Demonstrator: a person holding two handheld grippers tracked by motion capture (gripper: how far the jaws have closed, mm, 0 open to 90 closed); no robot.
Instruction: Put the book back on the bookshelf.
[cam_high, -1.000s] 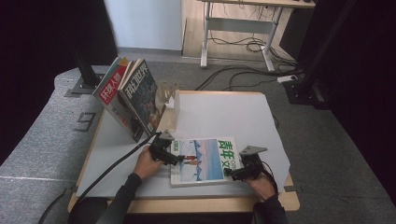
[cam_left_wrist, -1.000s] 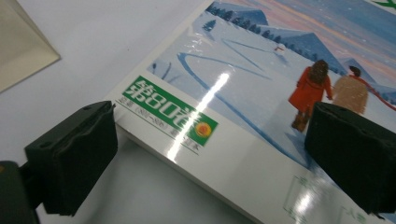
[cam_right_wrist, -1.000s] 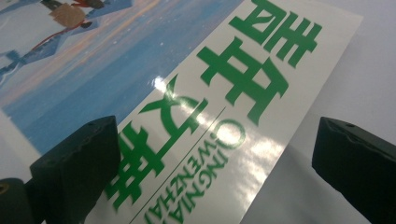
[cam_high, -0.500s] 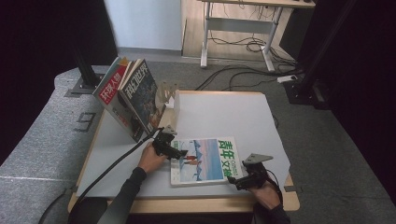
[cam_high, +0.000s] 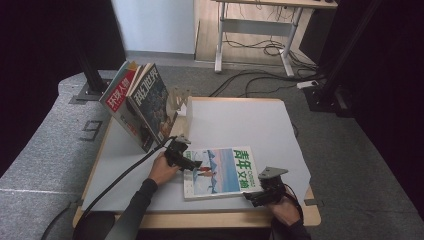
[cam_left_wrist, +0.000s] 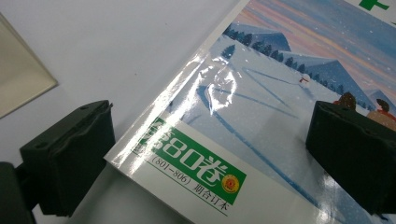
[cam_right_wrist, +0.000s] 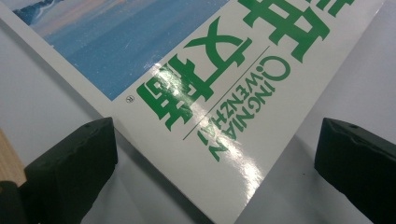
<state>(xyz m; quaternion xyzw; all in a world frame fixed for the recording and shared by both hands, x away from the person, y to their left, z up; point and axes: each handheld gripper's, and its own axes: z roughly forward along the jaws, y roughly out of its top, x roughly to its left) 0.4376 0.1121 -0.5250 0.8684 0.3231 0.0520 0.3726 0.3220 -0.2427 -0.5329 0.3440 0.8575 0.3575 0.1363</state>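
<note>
A magazine (cam_high: 220, 171) with a snowy blue cover and green lettering lies flat on the white table (cam_high: 240, 122) near its front edge. My left gripper (cam_high: 192, 163) hovers at the magazine's left corner, open, its jaws straddling the cover corner (cam_left_wrist: 187, 163) without closing on it. At the magazine's front right corner sits my right gripper (cam_high: 252, 196), open as well, with the corner bearing the green title (cam_right_wrist: 219, 88) between its spread jaws.
Several magazines (cam_high: 140, 107) stand leaning in a rack at the table's back left, beside a clear stand (cam_high: 179, 102). A black cable (cam_high: 120, 175) trails from the left gripper across the table. A pale sheet's corner (cam_left_wrist: 18, 74) lies beside the left jaw.
My right gripper has slid from the magazine's right edge toward the table's front, to its near right corner. The left gripper shifted slightly onto the left corner. The magazine stayed put.
</note>
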